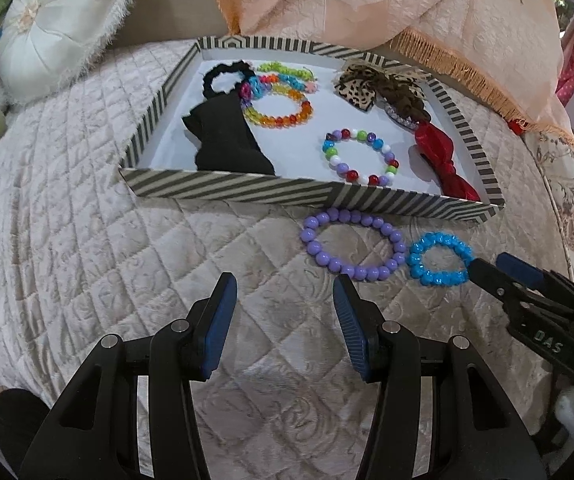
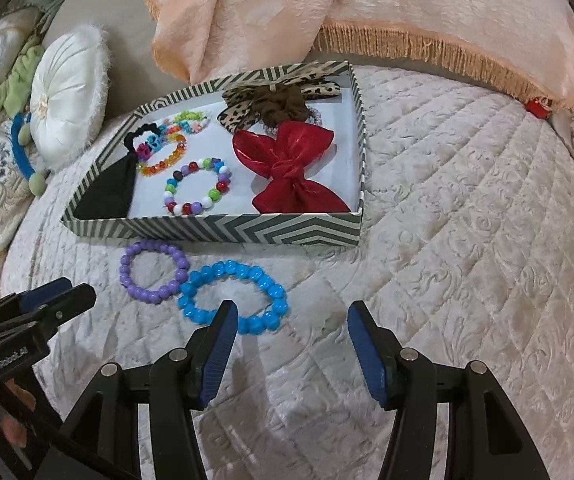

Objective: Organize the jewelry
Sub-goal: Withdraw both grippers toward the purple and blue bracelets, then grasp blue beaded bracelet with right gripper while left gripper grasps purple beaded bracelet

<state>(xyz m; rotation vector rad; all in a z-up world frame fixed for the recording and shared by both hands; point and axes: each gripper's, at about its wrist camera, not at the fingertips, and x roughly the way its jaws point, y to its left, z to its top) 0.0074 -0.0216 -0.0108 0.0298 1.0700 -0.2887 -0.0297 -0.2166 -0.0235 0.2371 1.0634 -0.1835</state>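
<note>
both grippers (image 1: 285, 300) (image 2: 291, 326) angled downward, empty

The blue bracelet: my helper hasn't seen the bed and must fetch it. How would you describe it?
Find the striped box on the quilt. Two bracelets lie on the quilt just in front of it, outside the box. The blue bracelet is the bright turquoise one with shiny, knobbly beads, touching the purple bracelet, which has smooth, round beads.

Quilted bed (image 1: 87, 240), striped box (image 1: 247, 192), purple bracelet (image 1: 353, 242), blue bracelet (image 1: 439, 258)
</note>
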